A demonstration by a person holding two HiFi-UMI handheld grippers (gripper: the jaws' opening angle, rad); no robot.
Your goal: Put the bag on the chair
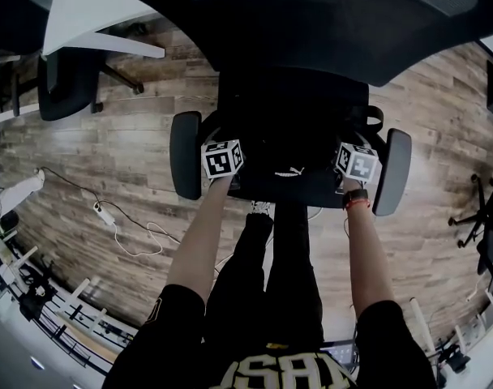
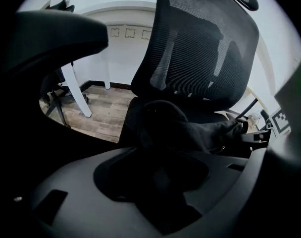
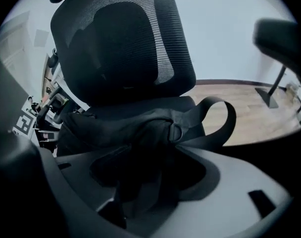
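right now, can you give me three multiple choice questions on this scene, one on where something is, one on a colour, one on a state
1. Where is the bag?
A) on the floor
B) on the seat of the chair
C) hung from the headrest

2. What colour is the logo on the bag?
A) white
B) red
C) yellow

3. How does the bag's strap lie?
A) pulled taut over the backrest
B) wound round a table leg
C) curled in a free loop beside the ring

Answers:
1 B: the head view shows it lying on the seat between the armrests.
2 A: it stands out white against the black fabric.
3 C: the right gripper view shows it arching up loose, with the floor visible through the loop.
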